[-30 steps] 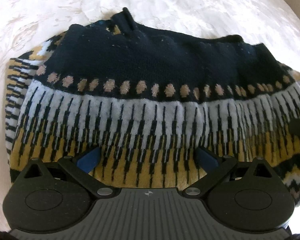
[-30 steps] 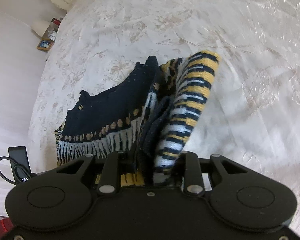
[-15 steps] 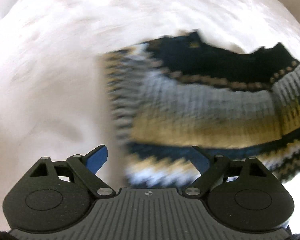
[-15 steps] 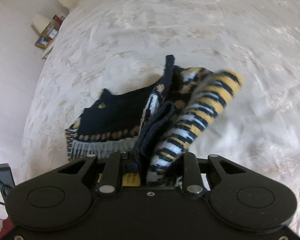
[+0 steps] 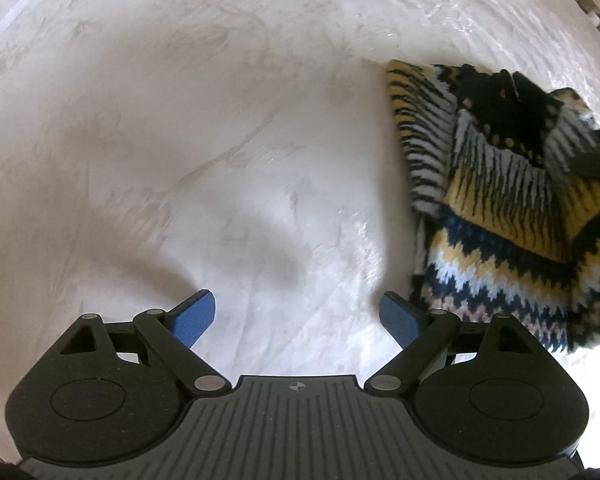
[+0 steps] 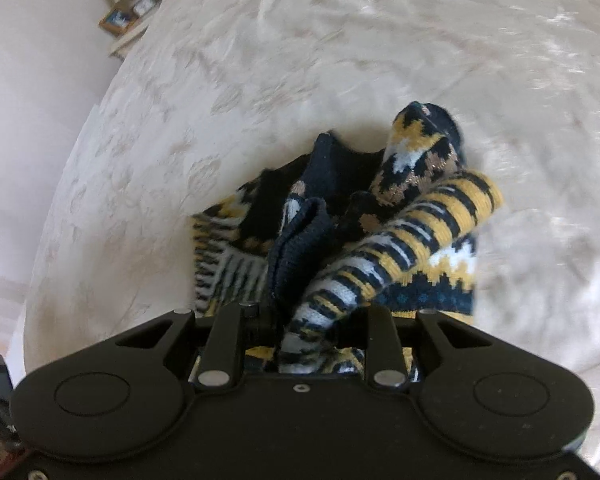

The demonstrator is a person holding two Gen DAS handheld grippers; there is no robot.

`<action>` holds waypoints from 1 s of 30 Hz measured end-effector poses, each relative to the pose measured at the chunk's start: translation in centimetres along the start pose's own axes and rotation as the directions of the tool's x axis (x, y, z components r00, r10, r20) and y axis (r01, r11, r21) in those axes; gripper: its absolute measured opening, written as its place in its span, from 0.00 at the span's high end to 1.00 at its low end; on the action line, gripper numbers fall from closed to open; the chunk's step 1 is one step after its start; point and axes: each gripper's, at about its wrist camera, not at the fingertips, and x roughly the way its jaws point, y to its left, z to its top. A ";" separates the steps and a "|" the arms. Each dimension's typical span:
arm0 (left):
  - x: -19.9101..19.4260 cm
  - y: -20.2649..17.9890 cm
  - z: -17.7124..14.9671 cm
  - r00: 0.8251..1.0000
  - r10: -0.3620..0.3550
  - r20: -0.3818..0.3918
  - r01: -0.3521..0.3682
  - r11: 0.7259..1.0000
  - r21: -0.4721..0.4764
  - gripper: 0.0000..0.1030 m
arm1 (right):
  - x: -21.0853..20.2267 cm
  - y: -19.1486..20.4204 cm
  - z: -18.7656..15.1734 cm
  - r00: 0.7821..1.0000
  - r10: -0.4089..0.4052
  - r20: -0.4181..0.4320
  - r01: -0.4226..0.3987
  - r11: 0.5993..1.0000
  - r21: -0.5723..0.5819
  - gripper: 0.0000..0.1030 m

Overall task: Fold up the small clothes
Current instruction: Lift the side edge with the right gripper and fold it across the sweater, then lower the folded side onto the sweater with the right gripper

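L hand-held gripper [image 5: 296, 318] spread, blue pads over bare glossy embossed white bedspread [image 5: 180, 140]. Knit patterned sweater [image 5: 500, 208], navy/yellow/white, lies bunched to its right; R hand-held gripper [image 6: 304, 316] pinching its thick folded layers.

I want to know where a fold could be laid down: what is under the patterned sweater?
The sweater lies on a white embossed bedspread, which shows all around it. The right gripper is clamped on bunched layers. What lies beneath the knit itself is covered.
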 end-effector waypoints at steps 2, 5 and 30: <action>0.2 0.0 -0.2 1.000 -0.006 -0.004 0.006 1.000 -0.008 0.12 | 1.0 1.2 -0.1 1.000 -0.015 -0.019 0.015 1.000 -0.023 0.67; 0.2 0.2 -0.4 1.000 -0.014 -0.007 0.014 1.000 -0.009 0.12 | 2.5 3.0 -0.2 0.997 -0.057 -0.048 0.054 0.996 -0.071 0.67; -0.2 -0.6 3.1 0.997 -0.078 0.007 0.078 0.997 0.026 0.12 | -1.3 6.0 -6.1 0.995 -0.075 0.065 0.095 0.906 -0.413 0.35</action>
